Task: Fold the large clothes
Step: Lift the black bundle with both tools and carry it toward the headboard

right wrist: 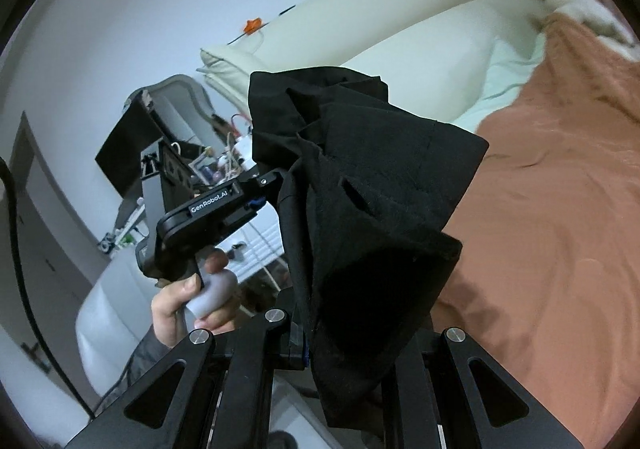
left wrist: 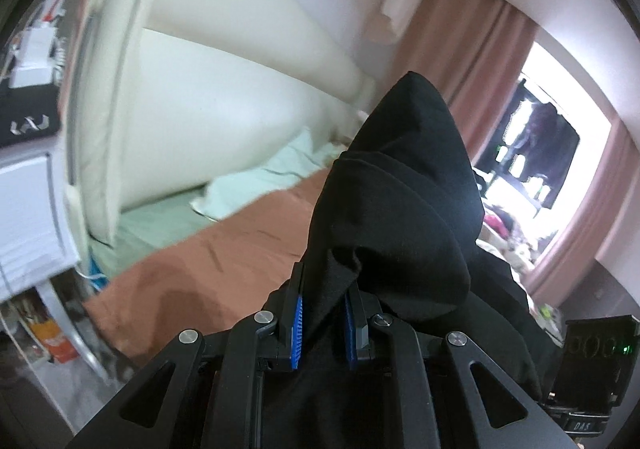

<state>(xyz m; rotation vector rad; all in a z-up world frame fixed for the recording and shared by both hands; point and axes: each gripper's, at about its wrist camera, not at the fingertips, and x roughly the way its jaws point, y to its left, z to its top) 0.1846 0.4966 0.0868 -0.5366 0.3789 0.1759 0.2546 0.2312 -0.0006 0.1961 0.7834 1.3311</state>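
Both claws pinched the black garment [left wrist: 396, 209], which hung bunched ahead of each. Left claw [left wrist: 323, 323] and right claw [right wrist: 320, 337] pointed slightly down over the bed [right wrist: 560, 209]. Left hand [right wrist: 188, 305] gripped its handle, knuckles left of the right claw.

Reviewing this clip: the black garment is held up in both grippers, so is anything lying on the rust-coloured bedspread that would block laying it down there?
Nothing visible does. The black garment is clamped in the left gripper and the right gripper, above the rust-coloured bedspread. The spread looks bare where it shows; the pale green pillow lies beyond it at the headboard end. The garment hides part of the bed.
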